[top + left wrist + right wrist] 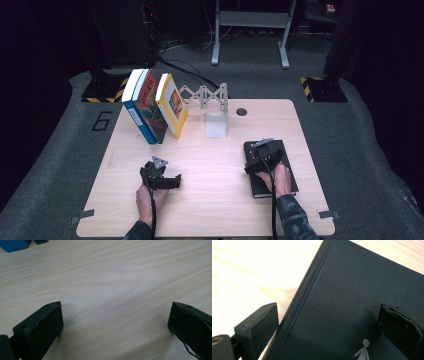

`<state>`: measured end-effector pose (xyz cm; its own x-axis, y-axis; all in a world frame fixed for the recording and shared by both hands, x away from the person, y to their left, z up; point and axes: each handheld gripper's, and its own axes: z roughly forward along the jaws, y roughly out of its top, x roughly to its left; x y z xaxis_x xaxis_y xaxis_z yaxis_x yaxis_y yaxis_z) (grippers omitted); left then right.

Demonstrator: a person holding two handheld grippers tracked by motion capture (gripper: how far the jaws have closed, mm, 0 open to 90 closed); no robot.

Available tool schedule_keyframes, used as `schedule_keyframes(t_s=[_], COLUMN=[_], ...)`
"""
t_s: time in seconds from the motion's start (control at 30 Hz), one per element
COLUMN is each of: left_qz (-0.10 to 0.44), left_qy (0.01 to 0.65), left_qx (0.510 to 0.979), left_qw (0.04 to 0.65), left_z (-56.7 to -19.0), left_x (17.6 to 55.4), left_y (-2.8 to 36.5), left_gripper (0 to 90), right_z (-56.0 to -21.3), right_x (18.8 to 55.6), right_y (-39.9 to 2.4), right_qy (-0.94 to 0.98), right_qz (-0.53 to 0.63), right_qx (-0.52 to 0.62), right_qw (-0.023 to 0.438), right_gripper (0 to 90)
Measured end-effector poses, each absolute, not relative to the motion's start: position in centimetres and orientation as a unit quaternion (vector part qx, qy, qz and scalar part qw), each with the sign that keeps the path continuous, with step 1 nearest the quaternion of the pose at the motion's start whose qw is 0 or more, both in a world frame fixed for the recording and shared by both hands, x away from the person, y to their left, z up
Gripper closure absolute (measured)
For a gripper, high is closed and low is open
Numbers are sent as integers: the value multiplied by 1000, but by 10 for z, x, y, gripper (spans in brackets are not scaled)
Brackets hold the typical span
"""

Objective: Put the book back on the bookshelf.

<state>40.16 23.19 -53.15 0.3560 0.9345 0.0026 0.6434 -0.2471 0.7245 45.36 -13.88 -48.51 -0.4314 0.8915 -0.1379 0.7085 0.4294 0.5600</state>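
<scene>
Black hardcover book (269, 169) lies flat at the near right of the desk (210, 200), long axis running near to far. My right tongs (263, 159) sit directly over it, released, one jaw off its left edge and one above the cover, so that hand is nearer. My left tongs (165, 181) hover spread wide above bare wood, well apart from it. I count one flat book, plus three leaning books: blue (138, 120), red-covered (152, 105), yellow (172, 105); one accordion bookend (212, 100).

Notebook (260, 187) lies right — books (150, 107) stand back-left.
</scene>
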Motion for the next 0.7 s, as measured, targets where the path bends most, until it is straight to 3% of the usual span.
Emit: schedule_keyframes(t_s=[0.23,0.33,0.4,0.7], left_qz=[226,223,226,228], left_qy=[524,524,523,523], left_qx=[754,755,755,755], left_qw=[325,324,324,324], left_z=[-532,-531,-532,-532], left_x=[402,402,402,402], left_y=[231,232,232,231], left_gripper=[0,0,0,0], right_z=[-485,-481,-474,-450], right_x=[459,461,461,474], right_y=[-146,-154,-169,-249], right_qy=[803,801,788,749], right_qz=[210,233,263,299], right_qx=[510,515,532,576], right_qw=[225,197,164,131], right_gripper=[50,79,118,168])
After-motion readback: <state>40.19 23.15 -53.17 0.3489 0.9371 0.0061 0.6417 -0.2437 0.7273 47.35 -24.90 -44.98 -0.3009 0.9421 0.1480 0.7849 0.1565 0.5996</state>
